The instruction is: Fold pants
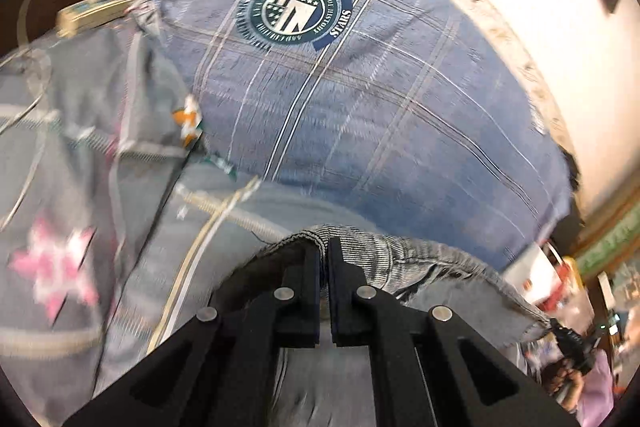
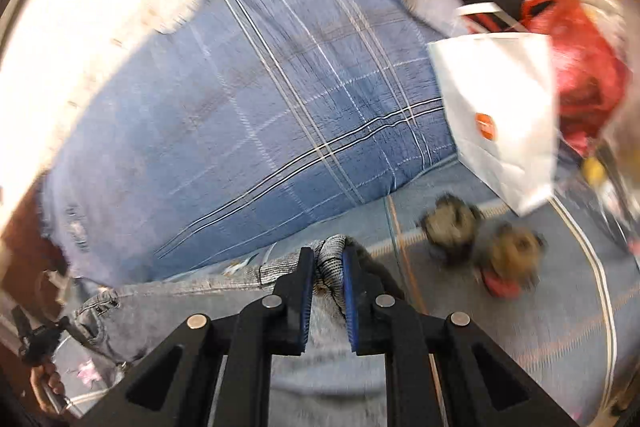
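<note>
The left tongs (image 1: 324, 247) are squeezed tight on the edge of the grey pants (image 1: 420, 259). The right tongs (image 2: 324, 255) pinch a bunched bit of the same edge. Each holds one end, likely so the pants hang straight for folding. The pants stretch between them, above the bed (image 2: 520, 307), near a blue checked pillow (image 2: 260, 115). Beside it are a white paper bag (image 2: 500, 115) and a red bag (image 2: 580, 67); I cannot see inside them.
</note>
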A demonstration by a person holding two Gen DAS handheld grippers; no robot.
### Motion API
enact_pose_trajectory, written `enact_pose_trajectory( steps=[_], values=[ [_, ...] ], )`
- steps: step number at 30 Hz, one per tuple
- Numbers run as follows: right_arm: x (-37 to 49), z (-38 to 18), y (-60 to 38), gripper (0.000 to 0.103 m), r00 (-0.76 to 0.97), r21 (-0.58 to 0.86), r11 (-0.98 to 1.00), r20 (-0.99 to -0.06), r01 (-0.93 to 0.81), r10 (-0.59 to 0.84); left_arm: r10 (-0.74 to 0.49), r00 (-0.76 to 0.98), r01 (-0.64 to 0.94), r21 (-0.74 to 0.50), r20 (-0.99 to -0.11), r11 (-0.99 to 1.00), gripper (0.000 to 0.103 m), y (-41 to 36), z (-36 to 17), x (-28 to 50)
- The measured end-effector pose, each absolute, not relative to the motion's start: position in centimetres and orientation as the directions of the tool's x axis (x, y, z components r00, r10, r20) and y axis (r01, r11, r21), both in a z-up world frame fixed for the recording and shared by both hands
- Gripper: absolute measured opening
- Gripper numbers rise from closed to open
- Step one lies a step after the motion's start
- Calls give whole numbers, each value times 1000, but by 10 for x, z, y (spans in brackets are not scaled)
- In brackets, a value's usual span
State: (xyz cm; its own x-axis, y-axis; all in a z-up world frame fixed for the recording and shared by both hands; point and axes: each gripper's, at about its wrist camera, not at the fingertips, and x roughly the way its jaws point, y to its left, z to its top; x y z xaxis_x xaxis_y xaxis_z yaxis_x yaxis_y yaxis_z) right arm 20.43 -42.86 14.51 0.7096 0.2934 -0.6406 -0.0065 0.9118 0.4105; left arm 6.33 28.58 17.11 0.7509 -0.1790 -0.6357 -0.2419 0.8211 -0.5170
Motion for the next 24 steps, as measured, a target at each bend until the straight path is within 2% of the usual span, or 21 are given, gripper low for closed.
enact_pose_trajectory(
  steps=[2,5,7,8,9,10,11,13,15,16,18,24],
  values=[
    [154,130,-436,16,717,429,903,-622,-25,315,-229,730,-215,-535,-644,817,5,285,152,25],
    [86,77,-448,22,662,481,877,-656,-4,363,-248,674,-258,-536,-696,804,6,295,114,-23],
    [46,42,-457,40,612,484,874,-705,48,357,-176,638,-355,-489,-749,796,6,313,94,-48],
    [34,32,-461,46,601,484,872,-720,76,347,-138,622,-402,-465,-771,789,6,322,88,-55],
    [20,23,-468,58,595,489,865,-731,117,333,-105,600,-444,-440,-793,780,6,330,84,-60],
    [8,19,-475,61,595,493,856,-739,157,316,-84,584,-473,-423,-807,773,6,335,82,-63],
    [3,20,-479,61,599,495,849,-742,185,302,-74,583,-480,-417,-809,772,7,335,84,-63],
    [2,28,-478,65,604,508,842,-733,183,311,-71,611,-462,-427,-789,777,16,323,93,-63],
    [6,38,-469,69,613,561,808,-706,179,355,-78,642,-444,-452,-763,774,51,304,101,-61],
    [10,37,-463,70,603,596,781,-697,185,389,-81,662,-439,-474,-745,763,57,290,103,-61],
    [17,28,-447,70,566,654,732,-683,191,462,-106,697,-411,-516,-710,752,59,265,103,-62],
    [36,-5,-424,70,546,743,610,-643,275,537,-164,681,-493,-613,-713,618,59,227,66,-50]
  ],
)
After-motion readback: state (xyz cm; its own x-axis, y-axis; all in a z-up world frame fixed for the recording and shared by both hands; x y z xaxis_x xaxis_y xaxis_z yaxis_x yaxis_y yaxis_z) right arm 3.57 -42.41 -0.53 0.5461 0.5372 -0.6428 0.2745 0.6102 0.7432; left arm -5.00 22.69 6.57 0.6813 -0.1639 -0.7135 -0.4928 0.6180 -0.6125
